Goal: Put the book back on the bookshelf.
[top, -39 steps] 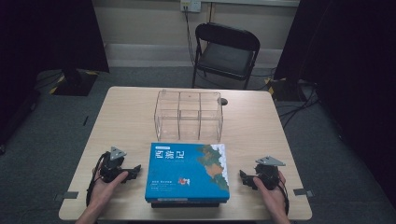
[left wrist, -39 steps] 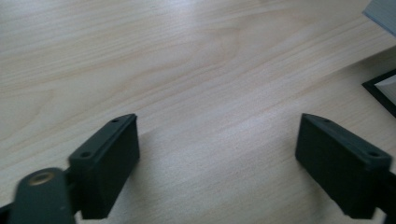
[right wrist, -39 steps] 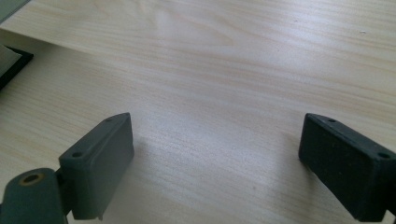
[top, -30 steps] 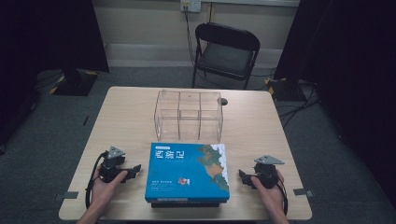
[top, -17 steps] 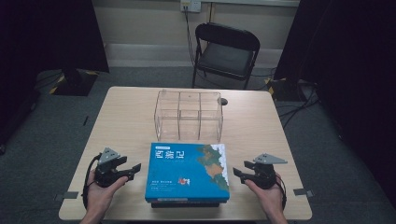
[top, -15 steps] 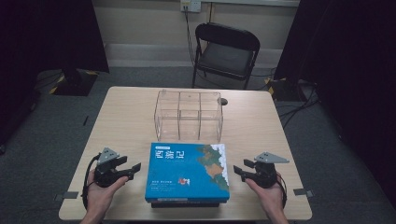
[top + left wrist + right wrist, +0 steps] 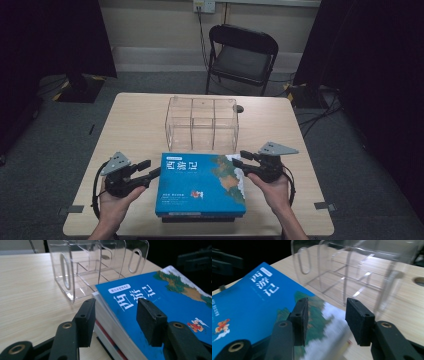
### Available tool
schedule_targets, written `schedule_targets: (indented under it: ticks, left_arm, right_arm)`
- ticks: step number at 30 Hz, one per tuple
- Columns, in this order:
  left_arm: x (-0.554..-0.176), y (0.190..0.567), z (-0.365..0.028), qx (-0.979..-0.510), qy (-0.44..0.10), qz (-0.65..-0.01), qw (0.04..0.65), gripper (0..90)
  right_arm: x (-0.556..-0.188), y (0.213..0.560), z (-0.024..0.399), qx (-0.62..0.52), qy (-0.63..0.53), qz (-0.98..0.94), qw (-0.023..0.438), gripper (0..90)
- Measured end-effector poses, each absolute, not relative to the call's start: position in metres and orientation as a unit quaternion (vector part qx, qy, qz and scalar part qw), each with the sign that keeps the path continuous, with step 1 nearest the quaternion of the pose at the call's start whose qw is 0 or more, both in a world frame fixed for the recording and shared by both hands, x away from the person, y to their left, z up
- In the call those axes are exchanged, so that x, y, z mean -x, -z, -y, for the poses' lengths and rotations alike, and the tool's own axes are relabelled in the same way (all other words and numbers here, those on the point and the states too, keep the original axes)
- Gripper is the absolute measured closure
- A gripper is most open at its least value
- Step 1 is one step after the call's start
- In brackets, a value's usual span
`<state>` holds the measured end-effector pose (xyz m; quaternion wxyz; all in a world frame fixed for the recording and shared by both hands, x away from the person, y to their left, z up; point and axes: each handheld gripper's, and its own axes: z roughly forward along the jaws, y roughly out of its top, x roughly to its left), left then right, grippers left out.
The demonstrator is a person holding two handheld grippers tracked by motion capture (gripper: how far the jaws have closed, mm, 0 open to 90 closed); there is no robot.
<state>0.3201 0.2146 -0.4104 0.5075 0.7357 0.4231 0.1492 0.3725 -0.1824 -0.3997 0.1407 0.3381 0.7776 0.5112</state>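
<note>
A blue book [image 7: 200, 185] [image 7: 162, 297] [image 7: 249, 302] with a map-like cover tops a short stack of books [image 7: 110, 340] at the table's front. Behind it stands a clear acrylic organizer [image 7: 201, 125] [image 7: 100, 262] [image 7: 357, 272] with three compartments. My left gripper [image 7: 149, 169] [image 7: 116, 315] hovers at the stack's far left corner. Its jaws have just been closing and stand half open, with the corner between them untouched. My right gripper [image 7: 240, 159] [image 7: 325, 315] hovers over the blue book's far right corner. Its jaws have also been closing and hold nothing.
The wooden table [image 7: 135, 125] has bare room on both sides of the organizer, and a round hole [image 7: 240, 108] [image 7: 419, 281] near its far edge. A black folding chair [image 7: 243, 55] stands beyond the table. Cables lie on the floor at the right.
Both grippers have lifted off the table and moved inward toward the blue book. Their jaws have narrowed from wide to about half open.
</note>
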Motion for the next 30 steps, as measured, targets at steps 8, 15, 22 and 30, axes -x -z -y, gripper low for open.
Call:
schedule_targets:
  ticks: [8, 15, 22, 30]
  left_arm:
    - [-0.332, 0.423, -0.207, -0.747, -0.102, -0.436, 0.491, 56.9]
    - [-0.335, 0.421, -0.207, -0.757, -0.102, -0.427, 0.484, 56.7]
    - [-0.346, 0.420, -0.205, -0.765, -0.090, -0.419, 0.480, 58.0]
    - [-0.359, 0.420, -0.198, -0.766, -0.091, -0.413, 0.484, 59.7]
  right_arm:
    - [-0.396, 0.416, 0.153, -0.329, -0.498, -0.796, 0.101, 50.8]
    - [-0.401, 0.420, 0.148, -0.329, -0.487, -0.802, 0.106, 49.1]
    - [-0.398, 0.420, 0.150, -0.337, -0.479, -0.804, 0.104, 49.8]
    - [-0.385, 0.419, 0.159, -0.344, -0.473, -0.804, 0.110, 50.6]
